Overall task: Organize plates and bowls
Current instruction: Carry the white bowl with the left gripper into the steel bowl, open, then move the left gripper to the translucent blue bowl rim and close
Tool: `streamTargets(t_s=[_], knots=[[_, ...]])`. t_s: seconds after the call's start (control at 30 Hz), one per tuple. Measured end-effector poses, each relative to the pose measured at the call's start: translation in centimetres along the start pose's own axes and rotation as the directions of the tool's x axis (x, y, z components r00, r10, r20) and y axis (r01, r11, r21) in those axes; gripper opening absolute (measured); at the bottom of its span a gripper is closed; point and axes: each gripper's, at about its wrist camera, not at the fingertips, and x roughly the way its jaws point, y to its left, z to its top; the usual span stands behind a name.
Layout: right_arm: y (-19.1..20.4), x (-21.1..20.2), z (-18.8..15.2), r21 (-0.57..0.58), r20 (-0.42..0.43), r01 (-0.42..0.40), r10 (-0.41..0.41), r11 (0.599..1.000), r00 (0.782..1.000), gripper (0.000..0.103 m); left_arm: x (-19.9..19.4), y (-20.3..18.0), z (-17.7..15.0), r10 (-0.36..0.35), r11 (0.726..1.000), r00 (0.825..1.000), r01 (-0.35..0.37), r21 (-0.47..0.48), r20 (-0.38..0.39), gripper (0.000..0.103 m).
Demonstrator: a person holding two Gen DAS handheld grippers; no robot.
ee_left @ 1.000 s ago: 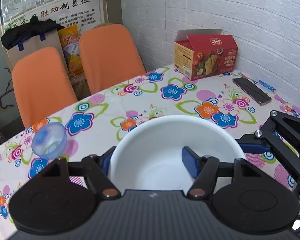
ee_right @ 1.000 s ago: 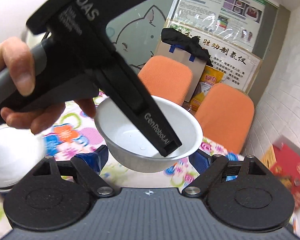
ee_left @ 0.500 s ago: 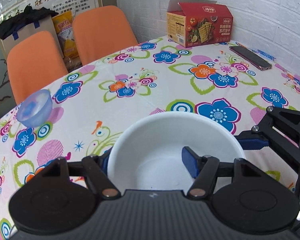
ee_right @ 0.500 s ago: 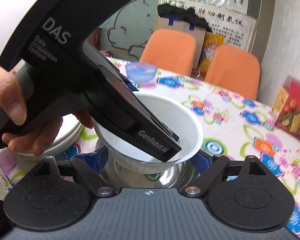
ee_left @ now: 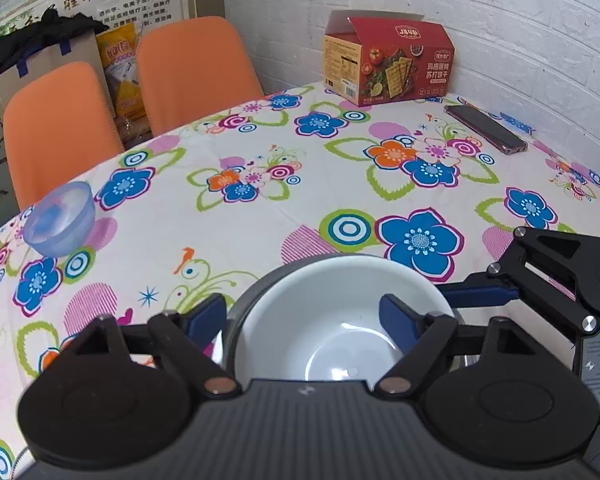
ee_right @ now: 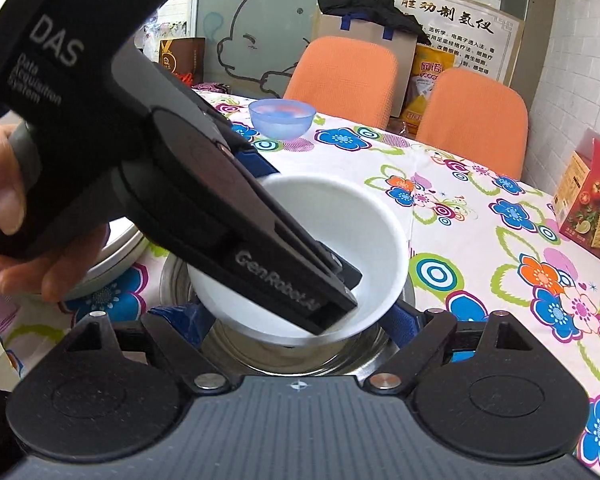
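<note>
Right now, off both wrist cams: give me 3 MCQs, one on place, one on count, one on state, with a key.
1. Where is the white bowl?
A. Over the steel bowl
B. Inside the blue bowl
C. On the cracker box

2. How many orange chairs stand behind the table?
A. One
B. Two
C. Four

3. How does the left gripper hold the white bowl?
A. It is well clear of the bowl
B. Both fingers are outside the bowl
C. One finger inside, one outside, pinching the wall

Key:
1 A: the right wrist view shows the steel rim right under the white bowl.
2 B: both views show two orange chair backs.
3 C: the left wrist view shows one blue finger inside the bowl and the other outside it.
</note>
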Motion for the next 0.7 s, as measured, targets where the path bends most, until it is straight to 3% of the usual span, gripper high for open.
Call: streamTargets(t_s=[0.37, 0.53, 0.7], knots=[[-0.9, -2.9, -0.8, 0.018, -0.018, 0.024, -0.023, 1.0, 1.0, 0.074, -3.5, 1.3, 0.5, 0.017, 0.999, 0.996, -0.013, -0.047, 0.082, 0.085], [-1.8, -5.0, -1.6, 0.089, -0.023, 0.014, -0.012, 0.996, 1.0, 0.074, -4.2, 2.2, 0.2, 0.039, 0.996, 0.995, -0.032, -0.087, 0.09, 0.085], [-1.2, -6.1, -2.0, 0.083, -0.015, 0.03, -0.029, 0.996, 0.999, 0.074, -5.1, 3.5, -0.7, 0.081, 0.991, 0.993, -0.072, -0.111, 0.086, 0.086]])
